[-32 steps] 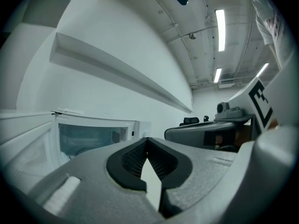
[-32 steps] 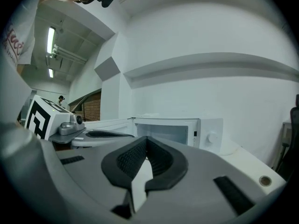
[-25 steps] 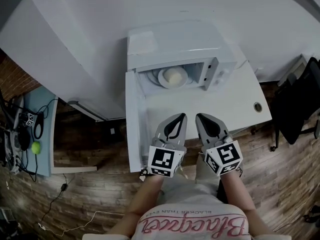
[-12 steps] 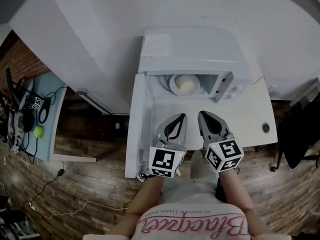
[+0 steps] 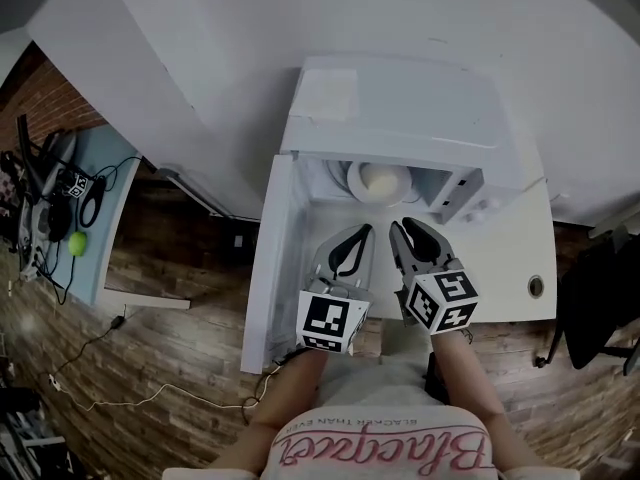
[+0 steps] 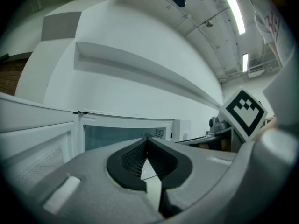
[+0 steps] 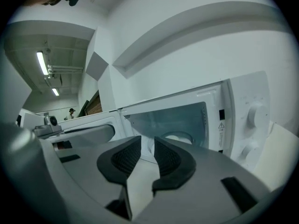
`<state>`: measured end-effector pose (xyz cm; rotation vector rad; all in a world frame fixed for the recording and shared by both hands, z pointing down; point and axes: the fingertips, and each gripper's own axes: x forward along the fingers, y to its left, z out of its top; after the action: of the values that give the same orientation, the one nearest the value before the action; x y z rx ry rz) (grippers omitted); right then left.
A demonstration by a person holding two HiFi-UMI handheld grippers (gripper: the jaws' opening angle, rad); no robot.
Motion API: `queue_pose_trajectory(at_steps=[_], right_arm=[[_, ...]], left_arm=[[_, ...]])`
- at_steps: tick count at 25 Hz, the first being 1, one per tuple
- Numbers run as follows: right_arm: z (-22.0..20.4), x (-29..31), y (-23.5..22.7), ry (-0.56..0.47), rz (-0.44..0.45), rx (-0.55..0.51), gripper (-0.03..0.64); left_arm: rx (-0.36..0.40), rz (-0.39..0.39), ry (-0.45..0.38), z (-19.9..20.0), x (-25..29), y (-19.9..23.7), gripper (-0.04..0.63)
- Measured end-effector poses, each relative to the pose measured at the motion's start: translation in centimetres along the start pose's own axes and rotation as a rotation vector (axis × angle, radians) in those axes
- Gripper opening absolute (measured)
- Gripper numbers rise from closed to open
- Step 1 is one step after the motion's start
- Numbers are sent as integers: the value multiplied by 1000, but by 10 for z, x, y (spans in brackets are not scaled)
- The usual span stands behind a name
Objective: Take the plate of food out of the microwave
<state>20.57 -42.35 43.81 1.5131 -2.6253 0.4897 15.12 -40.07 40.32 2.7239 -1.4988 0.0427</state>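
Note:
A white microwave (image 5: 400, 108) stands on a white table, its door (image 5: 268, 268) swung open to the left. Inside sits a white plate (image 5: 352, 180) with a pale mound of food (image 5: 381, 178); the plate (image 7: 180, 136) also shows in the right gripper view past the jaws. My left gripper (image 5: 361, 231) (image 6: 147, 141) is shut with nothing in it, just in front of the opening. Beside it, my right gripper (image 5: 402, 226) (image 7: 147, 146) is open; its jaws have just been opening, with nothing between them. Both point level at the cavity, short of the plate.
The white table (image 5: 505, 258) has a cable hole (image 5: 536, 286) at the right. The open door (image 6: 32, 143) stands close on the left. A blue side table (image 5: 95, 228) with a tennis ball (image 5: 76, 243) and cables is far left. A black chair (image 5: 600, 298) is at the right.
Both grippers have moved closer to the microwave's opening. The right gripper's jaws, shut before, now stand apart. The left jaws stay shut.

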Motion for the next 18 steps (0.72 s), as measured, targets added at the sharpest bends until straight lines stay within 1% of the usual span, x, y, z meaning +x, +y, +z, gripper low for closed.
queue_pose_trajectory(at_steps=[3, 8, 11, 15, 18], right_arm=[[-7, 15, -10, 23, 2, 36, 111], [-24, 37, -26, 53, 4, 177, 134], [-36, 47, -37, 75, -15, 280, 144], [-55, 60, -52, 107, -41, 454, 149], [-66, 69, -63, 120, -74, 544, 150]], left_arm=[[-6, 23, 4, -4, 7, 8, 5], [27, 70, 6, -12, 12, 17, 5], [29, 77, 6, -16, 15, 19, 5], [9, 78, 5, -19, 19, 21, 5], [9, 77, 13, -21, 23, 22, 5]])
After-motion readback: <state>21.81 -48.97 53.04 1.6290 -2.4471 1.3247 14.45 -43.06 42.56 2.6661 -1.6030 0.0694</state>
